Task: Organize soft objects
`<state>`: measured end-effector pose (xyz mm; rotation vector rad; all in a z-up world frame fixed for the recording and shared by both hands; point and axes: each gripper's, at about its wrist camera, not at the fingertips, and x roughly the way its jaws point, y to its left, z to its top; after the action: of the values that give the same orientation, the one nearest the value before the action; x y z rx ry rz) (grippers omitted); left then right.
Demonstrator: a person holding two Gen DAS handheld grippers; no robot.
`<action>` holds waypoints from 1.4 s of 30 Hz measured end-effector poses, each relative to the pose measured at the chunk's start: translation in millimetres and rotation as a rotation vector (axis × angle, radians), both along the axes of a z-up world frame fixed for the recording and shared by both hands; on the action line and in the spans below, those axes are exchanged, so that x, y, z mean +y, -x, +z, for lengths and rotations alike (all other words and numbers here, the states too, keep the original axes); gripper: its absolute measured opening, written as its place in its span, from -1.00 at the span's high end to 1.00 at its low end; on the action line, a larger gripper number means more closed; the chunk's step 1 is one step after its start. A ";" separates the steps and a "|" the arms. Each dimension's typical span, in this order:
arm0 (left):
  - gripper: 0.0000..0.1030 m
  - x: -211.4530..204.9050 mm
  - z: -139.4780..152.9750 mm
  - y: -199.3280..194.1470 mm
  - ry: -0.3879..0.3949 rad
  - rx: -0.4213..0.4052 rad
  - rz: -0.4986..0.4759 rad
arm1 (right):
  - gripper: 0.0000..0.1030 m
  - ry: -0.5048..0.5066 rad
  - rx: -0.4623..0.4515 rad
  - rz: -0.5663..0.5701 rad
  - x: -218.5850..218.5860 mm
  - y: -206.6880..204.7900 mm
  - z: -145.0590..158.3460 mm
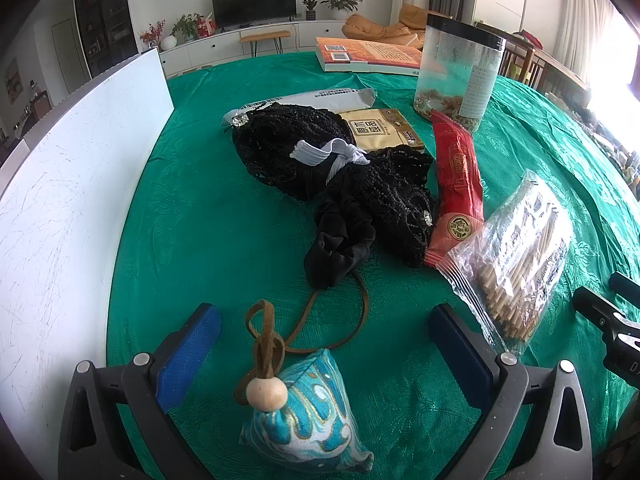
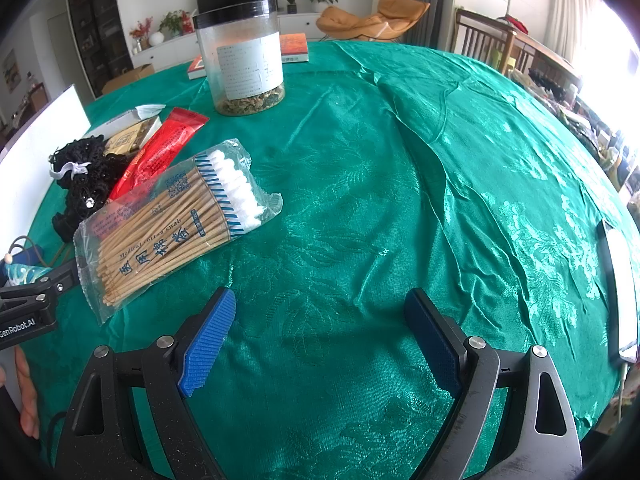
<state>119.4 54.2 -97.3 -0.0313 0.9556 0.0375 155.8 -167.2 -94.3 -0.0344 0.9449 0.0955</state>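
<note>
A blue patterned sachet with a wooden bead and a brown cord lies on the green tablecloth, between the fingers of my open left gripper, which does not touch it. Beyond it lies a heap of black lace and cloth with a white band. A bag of cotton swabs lies left of my open, empty right gripper. The sachet and the black heap also show at the left edge of the right wrist view.
A red packet, a gold packet and a grey pouch lie around the black heap. A clear jar and a book stand farther back. A white board borders the left. A phone lies at the right.
</note>
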 end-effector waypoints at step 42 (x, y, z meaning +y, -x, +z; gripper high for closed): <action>-1.00 3.7 1.1 7.9 -0.002 -0.001 -0.073 | -0.69 -0.016 -0.127 0.000 -19.4 -60.2 25.8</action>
<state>111.5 57.8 -96.2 0.0050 0.9549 -0.0290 216.0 -186.6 -68.4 -0.0252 0.8170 0.0999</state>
